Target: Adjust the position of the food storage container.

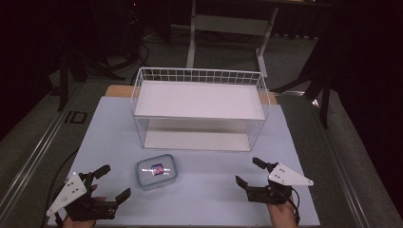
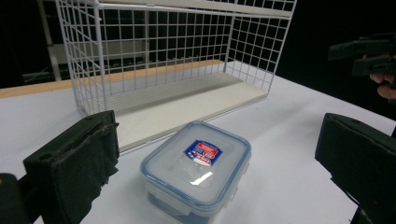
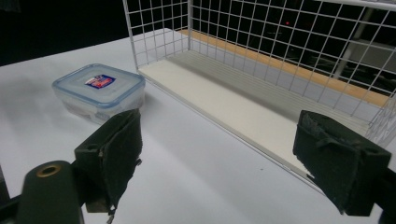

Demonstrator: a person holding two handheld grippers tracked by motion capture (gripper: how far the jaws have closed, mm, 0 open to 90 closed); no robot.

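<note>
A small clear lunch box with a blue-rimmed lid and a sticker (image 1: 156,171) (image 2: 197,169) (image 3: 99,90) sits on the white table, in front of a white wire rack with two shelves (image 1: 199,110) (image 2: 164,95) (image 3: 243,93). My left gripper (image 1: 110,184) (image 2: 215,177) rests near the front left corner, open, a short way left of the box, nothing between its jaws. My right gripper (image 1: 248,172) (image 3: 217,154) stands open at the front right, empty, well to the right of the box. The far-off right gripper (image 2: 369,56) appears in the left gripper view.
The white tabletop (image 1: 209,190) lies on a wooden board whose edge (image 1: 116,90) appears behind the rack. A white table frame (image 1: 228,28) stands farther back. Dark floor and stand legs (image 1: 323,80) surround the table.
</note>
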